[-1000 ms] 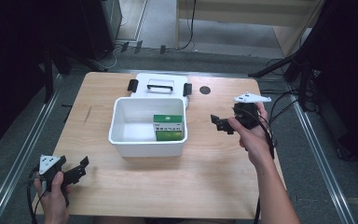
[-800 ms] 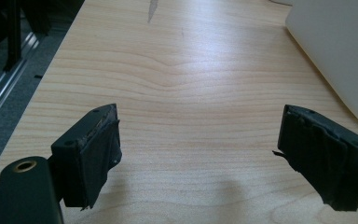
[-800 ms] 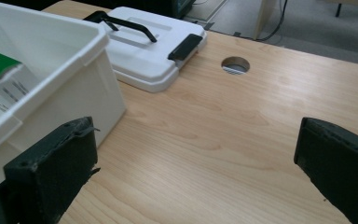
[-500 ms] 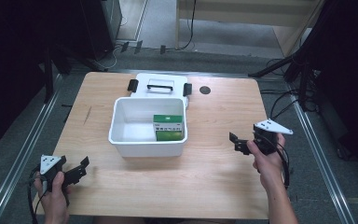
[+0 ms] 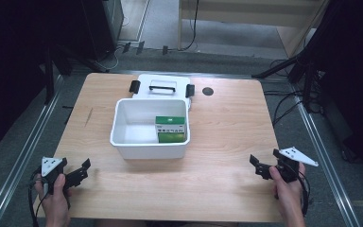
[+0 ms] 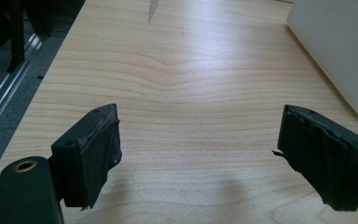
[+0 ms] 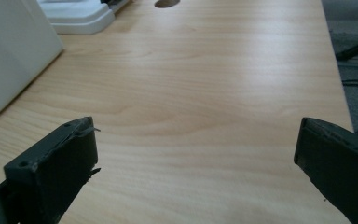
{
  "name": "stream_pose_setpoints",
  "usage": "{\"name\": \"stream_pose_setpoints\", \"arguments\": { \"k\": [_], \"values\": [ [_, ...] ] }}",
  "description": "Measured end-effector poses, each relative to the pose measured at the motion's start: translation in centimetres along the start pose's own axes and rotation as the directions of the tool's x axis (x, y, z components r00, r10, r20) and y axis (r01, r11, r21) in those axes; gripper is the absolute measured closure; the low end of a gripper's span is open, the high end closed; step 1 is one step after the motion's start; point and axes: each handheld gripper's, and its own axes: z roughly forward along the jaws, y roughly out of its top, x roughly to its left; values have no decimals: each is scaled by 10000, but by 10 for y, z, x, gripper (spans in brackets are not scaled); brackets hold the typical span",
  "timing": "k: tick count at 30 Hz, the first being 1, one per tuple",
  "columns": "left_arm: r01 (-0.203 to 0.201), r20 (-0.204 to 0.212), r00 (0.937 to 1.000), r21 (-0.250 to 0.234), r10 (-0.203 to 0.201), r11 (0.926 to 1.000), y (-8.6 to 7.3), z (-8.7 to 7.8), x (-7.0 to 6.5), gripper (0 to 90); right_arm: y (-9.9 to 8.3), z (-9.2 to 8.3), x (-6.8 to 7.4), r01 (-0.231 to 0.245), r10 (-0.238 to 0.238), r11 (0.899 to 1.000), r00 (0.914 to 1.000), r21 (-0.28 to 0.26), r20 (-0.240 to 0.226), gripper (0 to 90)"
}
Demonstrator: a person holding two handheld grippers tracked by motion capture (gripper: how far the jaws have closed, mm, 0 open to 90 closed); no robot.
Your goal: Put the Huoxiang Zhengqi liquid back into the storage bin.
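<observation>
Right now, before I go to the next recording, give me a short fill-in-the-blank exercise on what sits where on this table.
1. The green box lies inside the white ____.
2. The lid with the black handle lies on the table ____ the bin, on its far side.
3. Both the left gripper and the right gripper have their jaws ____.
4. Both grippers hold ____.

Missing words: bin; behind; open; nothing

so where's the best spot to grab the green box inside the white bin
Probably by its two long sides, coming straight down from above. The green box lies flat on the bin floor, close against the right wall of the white bin, so a side approach is walled off. The right tool, jaws open, sits nearer that side, and the bin's open top leaves the way clear.
</observation>
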Motion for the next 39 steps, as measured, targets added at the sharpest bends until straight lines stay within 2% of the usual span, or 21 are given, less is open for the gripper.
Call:
{"name": "stream_pose_setpoints", "arguments": {
  "k": [1,5,7,13,19,22,26,29,30,34,39],
  "values": [
    [3,-12,10000,16,-3,10000,0,0,0,141,-6,-4,-2,-107,107,9999,9999,31,46,0],
    [6,-3,10000,37,-6,10000,0,0,0,141,-19,-11,-6,-96,94,9999,9997,101,240,0],
    [5,-17,10000,28,-5,10000,0,0,0,140,-32,-21,-9,-27,21,9999,9992,152,405,0],
    [66,-17,10000,0,-66,10000,0,0,0,140,-47,-38,-12,-257,257,9997,9988,1,427,0],
    [137,-3,9999,2,-137,9999,0,1,1,140,-57,-44,-18,-305,307,9995,9981,-48,538,30],
    [78,-14,10000,70,-78,9999,0,1,1,141,-56,-44,-20,-544,554,9983,9973,-229,474,38],
    [43,-78,10000,158,-42,9999,1,2,0,141,-57,-43,-21,-718,725,9973,9962,-167,474,41],
    [113,-104,9999,180,-111,9998,1,2,0,141,-58,-43,-21,-670,676,9977,9963,-136,535,43],
    [148,-108,9998,249,-145,9996,1,3,1,140,-58,-42,-19,-552,560,9984,9958,-127,721,50],
    [253,-95,9996,290,-251,9993,1,3,2,140,-58,-42,-17,-466,474,9988,9947,-112,909,59],
    [190,-103,9998,325,-187,9993,2,3,1,142,-57,-42,-20,-906,922,9957,9905,-199,1020,99]
  ]
}}
